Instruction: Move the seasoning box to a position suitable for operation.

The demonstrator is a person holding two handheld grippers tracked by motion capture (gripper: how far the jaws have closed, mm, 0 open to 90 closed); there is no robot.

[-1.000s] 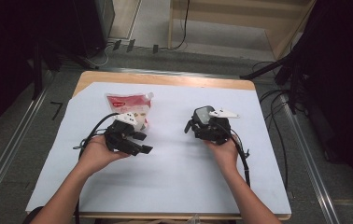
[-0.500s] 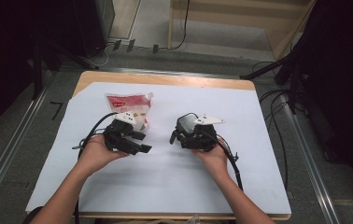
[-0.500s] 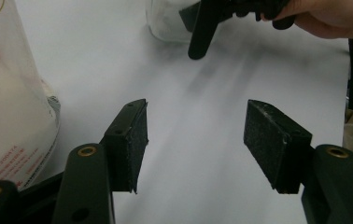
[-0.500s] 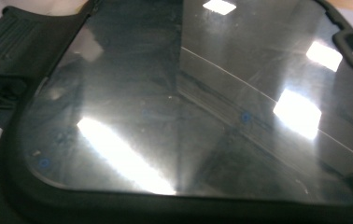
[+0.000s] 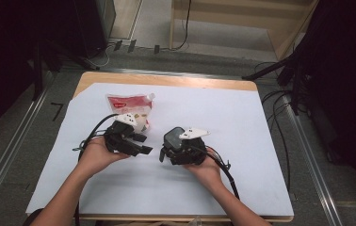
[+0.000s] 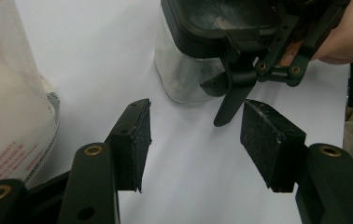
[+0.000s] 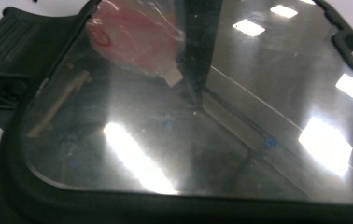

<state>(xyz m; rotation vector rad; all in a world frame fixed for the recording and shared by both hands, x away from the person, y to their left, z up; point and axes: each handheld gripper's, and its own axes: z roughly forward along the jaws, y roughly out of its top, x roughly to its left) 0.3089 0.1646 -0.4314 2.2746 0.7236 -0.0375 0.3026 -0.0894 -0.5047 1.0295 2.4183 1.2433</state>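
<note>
White sheet (image 5: 242, 141) covers wood table (image 5: 166, 79); left claw (image 6: 193, 140) apart, closing; right claw's state unclear.

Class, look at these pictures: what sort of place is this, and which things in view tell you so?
Probably a lab or workshop set up for recording, not a kitchen: a small table covered in white sheeting, metal rails on the floor beside it, and loose cables trailing across the floor.

White sheet (image 5: 242, 141) on wooden table (image 5: 166, 79)
</note>
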